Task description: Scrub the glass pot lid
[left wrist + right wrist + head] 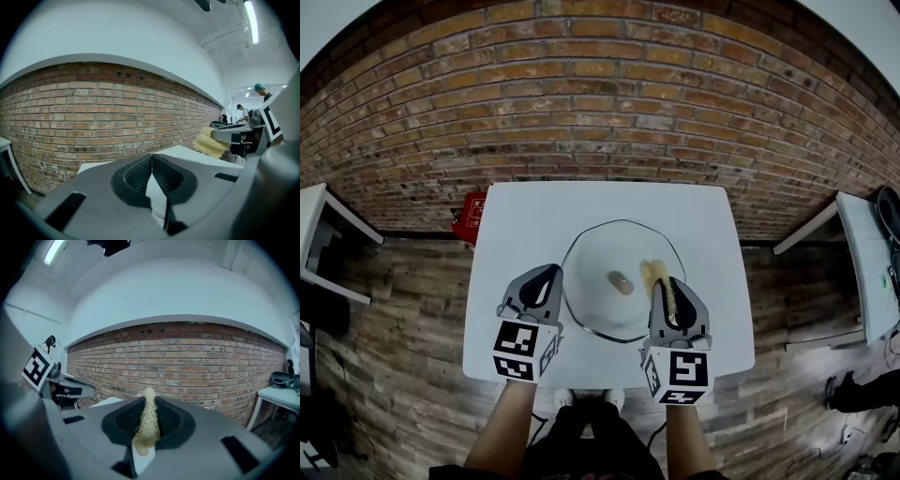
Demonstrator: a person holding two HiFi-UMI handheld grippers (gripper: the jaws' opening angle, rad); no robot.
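Observation:
The glass pot lid [600,300] lies flat in the middle of the white table [516,211], its brownish knob [622,281] at the centre. My left gripper [551,277] hovers at the lid's left rim, its jaws shut with nothing between them, as the left gripper view [151,171] confirms. My right gripper [667,292] is over the lid's right side, shut on a yellow sponge [657,277] that sticks out past the jaws. In the right gripper view the sponge [148,420] stands squeezed thin between the pads.
A brick wall [600,112] runs behind the table. A red box [471,217] sits on the wooden floor at the table's far left corner. Other white tables [321,234] stand at both sides. My shoes [586,401] show beneath the near edge.

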